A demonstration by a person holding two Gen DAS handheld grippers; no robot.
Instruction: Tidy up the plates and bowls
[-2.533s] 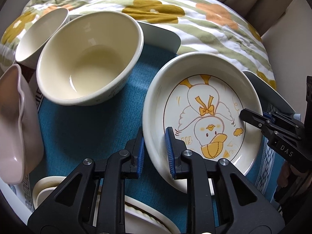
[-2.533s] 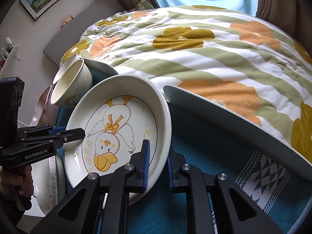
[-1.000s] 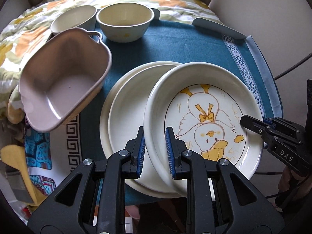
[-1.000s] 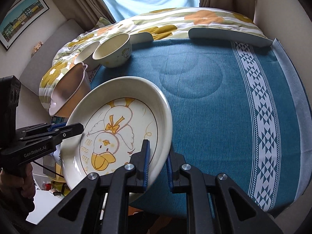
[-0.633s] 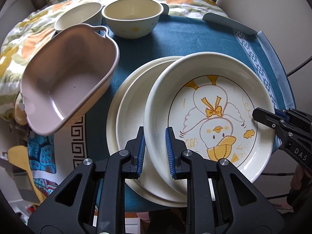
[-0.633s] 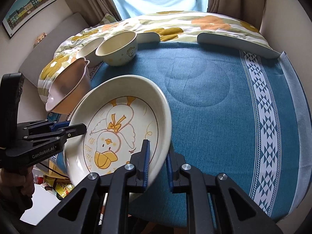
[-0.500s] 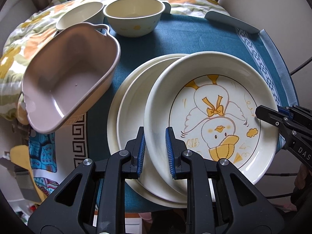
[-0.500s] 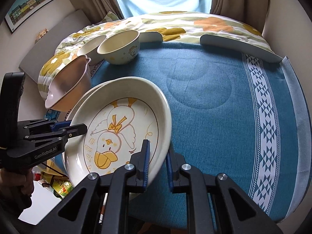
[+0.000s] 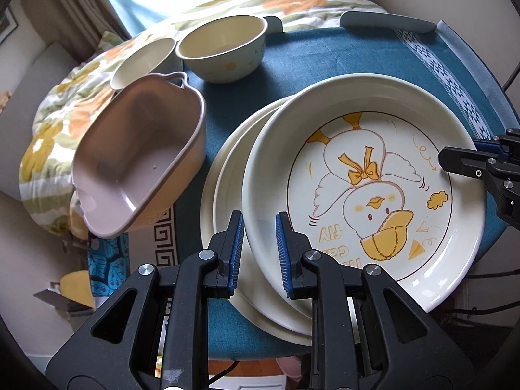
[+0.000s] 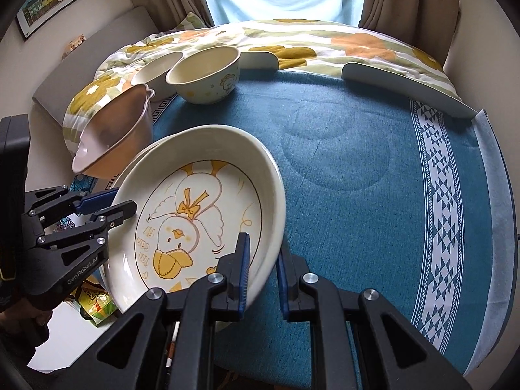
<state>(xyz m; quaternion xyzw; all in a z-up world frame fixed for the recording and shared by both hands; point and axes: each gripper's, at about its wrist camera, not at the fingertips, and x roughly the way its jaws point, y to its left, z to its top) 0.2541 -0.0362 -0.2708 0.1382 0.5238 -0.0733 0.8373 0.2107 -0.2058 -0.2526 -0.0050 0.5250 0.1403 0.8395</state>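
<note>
— Where is the duck plate (image 9: 364, 191)?
— Above the plain plates (image 9: 227, 188), beside the pink dish (image 9: 136, 162).
— Grip?
— Left hand-held gripper (image 9: 258, 247) and right hand-held gripper (image 10: 262, 266) both clamped on its rim.

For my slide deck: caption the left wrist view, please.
Both claws grip a cream duck-print plate above two stacked cream plates on a teal tablecloth.

The duck plate (image 9: 373, 191) covers most of the plain plates (image 9: 227, 195) stacked beneath it, leaving only their left rims showing, so their number is unclear. The smaller cream bowl (image 9: 143, 61) is partly hidden behind the pink dish (image 9: 136, 159). The duck plate's lettering is too distorted to read.
</note>
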